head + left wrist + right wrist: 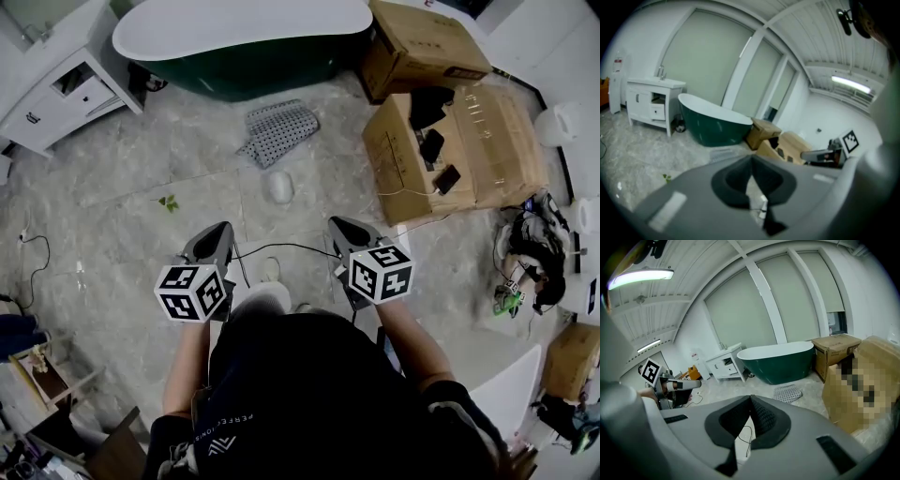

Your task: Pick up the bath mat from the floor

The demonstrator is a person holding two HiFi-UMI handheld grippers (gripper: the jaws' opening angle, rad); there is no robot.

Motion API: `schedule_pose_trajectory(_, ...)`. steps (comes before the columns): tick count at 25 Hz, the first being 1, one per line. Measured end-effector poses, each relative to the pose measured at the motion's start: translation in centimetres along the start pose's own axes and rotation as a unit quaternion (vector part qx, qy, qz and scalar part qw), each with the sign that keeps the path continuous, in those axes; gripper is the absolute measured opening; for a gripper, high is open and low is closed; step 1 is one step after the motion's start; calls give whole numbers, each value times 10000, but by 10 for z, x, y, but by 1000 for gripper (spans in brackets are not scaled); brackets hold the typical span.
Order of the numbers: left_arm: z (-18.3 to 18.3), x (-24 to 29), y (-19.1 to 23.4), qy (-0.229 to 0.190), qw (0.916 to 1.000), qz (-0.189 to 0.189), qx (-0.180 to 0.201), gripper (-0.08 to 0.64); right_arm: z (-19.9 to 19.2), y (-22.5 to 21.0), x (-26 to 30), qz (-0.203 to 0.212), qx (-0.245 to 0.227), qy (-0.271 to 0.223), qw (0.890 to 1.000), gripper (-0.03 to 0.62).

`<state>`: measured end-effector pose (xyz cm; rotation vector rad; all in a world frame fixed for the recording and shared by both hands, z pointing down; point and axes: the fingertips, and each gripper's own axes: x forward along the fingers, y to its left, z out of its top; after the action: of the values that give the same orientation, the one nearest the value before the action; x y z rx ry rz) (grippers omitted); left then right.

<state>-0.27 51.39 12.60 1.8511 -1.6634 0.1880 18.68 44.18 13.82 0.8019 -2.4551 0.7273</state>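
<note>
Vanity cabinet [56,89]: we see it white, at the far left.
Left tongs [222,230]: we find them pressed together, pinching nothing, above the floor [141,216].
Bathtub [244,42]: we see dark green sides and a white rim.
Bath mat [278,129]: we see it rumpled on the floor just in front of the bathtub, well ahead of both tongs.
Right tongs [336,225]: we find them pressed together, empty.
Cardboard boxes [487,141]: we see them right of the bath mat.

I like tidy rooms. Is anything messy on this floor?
Yes. The mat lies crumpled on the floor beside the tub, not spread flat. A green sprig lies loose nearby.
</note>
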Motion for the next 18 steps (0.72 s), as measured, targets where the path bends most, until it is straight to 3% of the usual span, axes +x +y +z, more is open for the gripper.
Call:
schedule_pose_trajectory(11,28,45,61,285,9991,-218,223,6,27,3,68,-189,66,302,9993,-9)
schedule_pose_trajectory(18,35,77,79,365,9987,-350,46,6,39,-16,84,-388,115,406,9984,-9)
